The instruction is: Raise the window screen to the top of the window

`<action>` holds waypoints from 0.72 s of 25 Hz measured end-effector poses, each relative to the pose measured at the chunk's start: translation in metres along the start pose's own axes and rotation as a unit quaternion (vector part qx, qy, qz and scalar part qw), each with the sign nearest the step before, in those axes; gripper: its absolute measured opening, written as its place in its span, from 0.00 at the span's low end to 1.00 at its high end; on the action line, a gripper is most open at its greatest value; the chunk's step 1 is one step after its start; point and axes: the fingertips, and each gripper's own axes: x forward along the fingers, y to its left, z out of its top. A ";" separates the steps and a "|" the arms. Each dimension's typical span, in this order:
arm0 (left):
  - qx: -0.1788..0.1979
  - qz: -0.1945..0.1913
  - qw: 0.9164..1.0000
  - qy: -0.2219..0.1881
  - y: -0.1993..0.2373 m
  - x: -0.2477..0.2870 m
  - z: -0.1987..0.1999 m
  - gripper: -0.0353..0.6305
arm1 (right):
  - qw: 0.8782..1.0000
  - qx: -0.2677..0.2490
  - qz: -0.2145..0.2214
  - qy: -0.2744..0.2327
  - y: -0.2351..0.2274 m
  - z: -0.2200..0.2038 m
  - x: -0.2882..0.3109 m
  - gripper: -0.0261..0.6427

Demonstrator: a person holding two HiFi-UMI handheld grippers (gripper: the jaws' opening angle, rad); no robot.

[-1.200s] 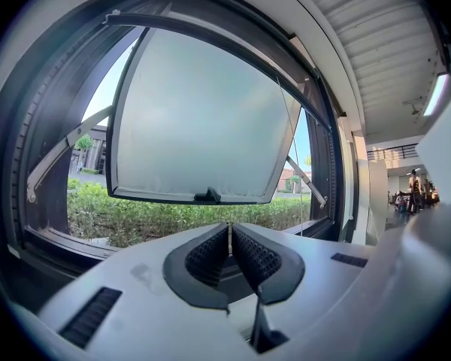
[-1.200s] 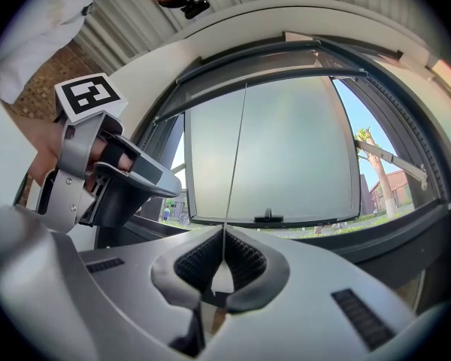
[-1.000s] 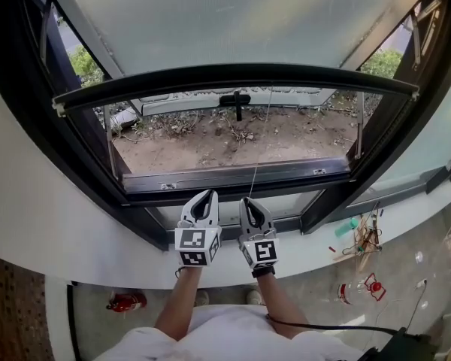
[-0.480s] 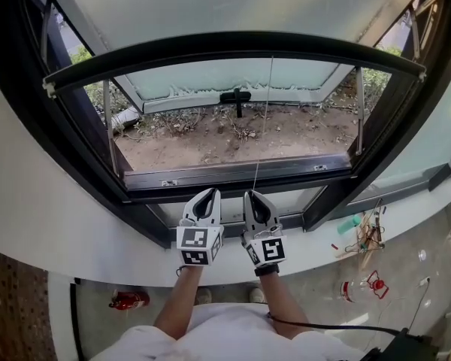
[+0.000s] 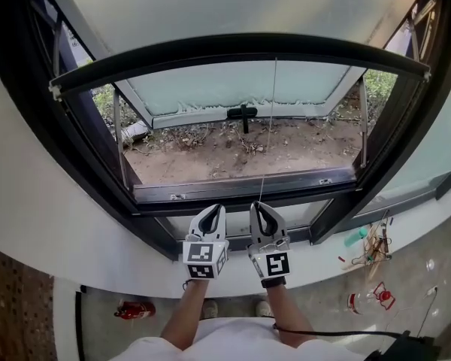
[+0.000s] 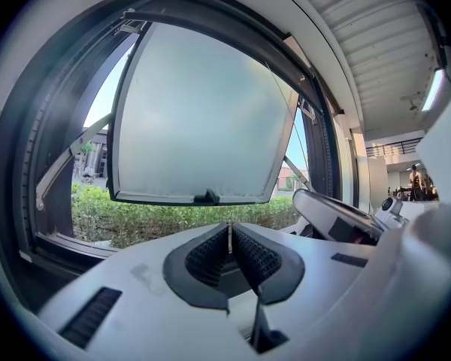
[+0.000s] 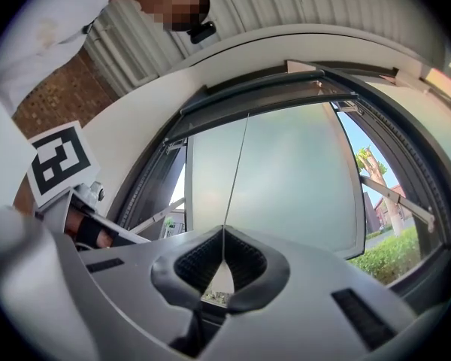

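The window screen's dark bottom bar (image 5: 240,45) arches across the upper part of the window opening. From it a thin pull cord (image 5: 269,126) runs straight down into my right gripper (image 5: 261,206), which is shut on the cord just above the white sill (image 5: 98,239). In the right gripper view the cord (image 7: 237,171) rises from the closed pads of the right gripper (image 7: 224,232) up to the bar (image 7: 263,100). My left gripper (image 5: 213,210) is held beside it, pads together with nothing between them (image 6: 230,230).
A frosted glass sash (image 5: 240,85) swings outward, with a black handle (image 5: 243,112) on its lower edge. Bare ground and bushes lie outside. On the floor below are a red extinguisher (image 5: 135,308) at the left and small clutter (image 5: 370,245) at the right.
The screen's bottom bar has gone up, showing more open window beneath it. My right gripper has risen a little with the cord; the left one has stayed beside it.
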 end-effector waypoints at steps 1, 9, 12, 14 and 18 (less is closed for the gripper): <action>0.000 0.003 1.000 -0.001 0.002 -0.001 0.001 0.07 | 1.000 0.010 0.000 -0.003 -0.001 0.005 0.002 0.04; -0.002 0.023 1.000 0.000 0.017 -0.010 -0.002 0.07 | 0.999 -0.006 0.012 -0.045 -0.003 0.063 0.016 0.04; -0.001 0.026 1.000 -0.006 0.019 -0.014 0.001 0.07 | 0.998 -0.008 0.008 -0.059 -0.005 0.075 0.016 0.04; -0.001 0.029 1.000 -0.010 0.021 -0.015 0.005 0.07 | 0.997 -0.006 0.006 -0.074 -0.007 0.087 0.017 0.04; 0.000 0.030 1.000 -0.008 0.022 -0.015 0.004 0.07 | 0.995 -0.010 0.004 -0.101 -0.012 0.112 0.019 0.04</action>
